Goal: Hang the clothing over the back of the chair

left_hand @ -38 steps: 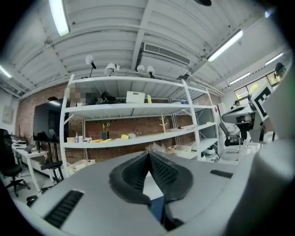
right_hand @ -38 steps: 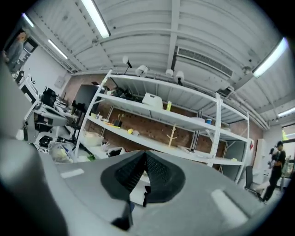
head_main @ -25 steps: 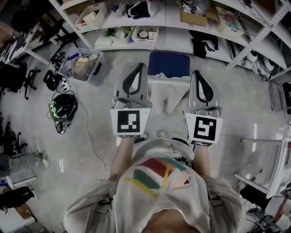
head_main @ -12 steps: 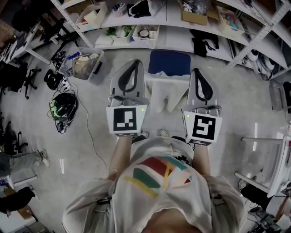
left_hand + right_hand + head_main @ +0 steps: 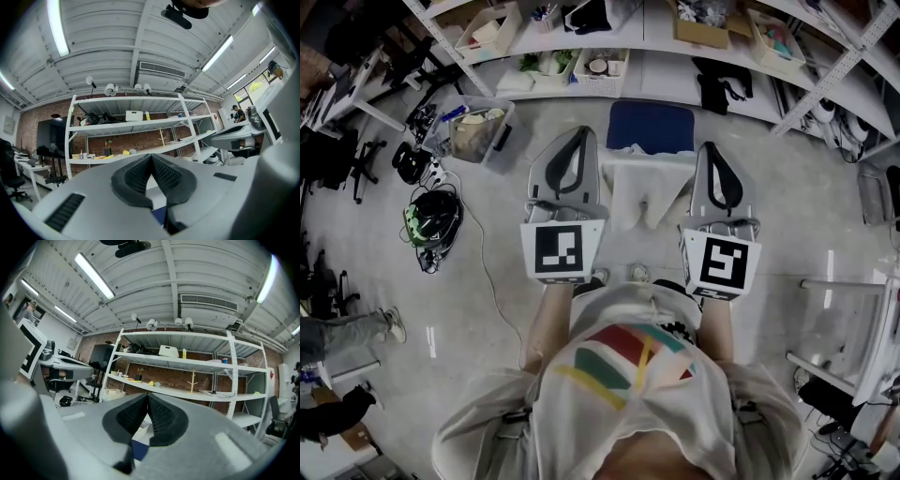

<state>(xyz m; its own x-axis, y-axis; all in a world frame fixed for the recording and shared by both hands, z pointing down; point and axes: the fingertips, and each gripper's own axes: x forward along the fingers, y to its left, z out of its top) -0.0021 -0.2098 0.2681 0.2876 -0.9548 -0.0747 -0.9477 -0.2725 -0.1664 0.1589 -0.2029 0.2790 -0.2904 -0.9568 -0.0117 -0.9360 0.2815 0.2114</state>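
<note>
Clothing of white fabric (image 5: 642,192) lies draped over the back of the blue-seated chair (image 5: 649,128), on the floor in front of the white metal shelving (image 5: 609,42). The left claw (image 5: 579,133) and right claw (image 5: 712,148) flank it, held level. Each has its dark ribbed pads pressed together with nothing between them.

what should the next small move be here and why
Probably ease both grippers forward together, so the white garment passes over the blue chair before lowering. The left gripper and right gripper are both shut, apparently pinching the garment's top corners. It hangs stretched between them on the chair's near side, not yet draped.
</note>
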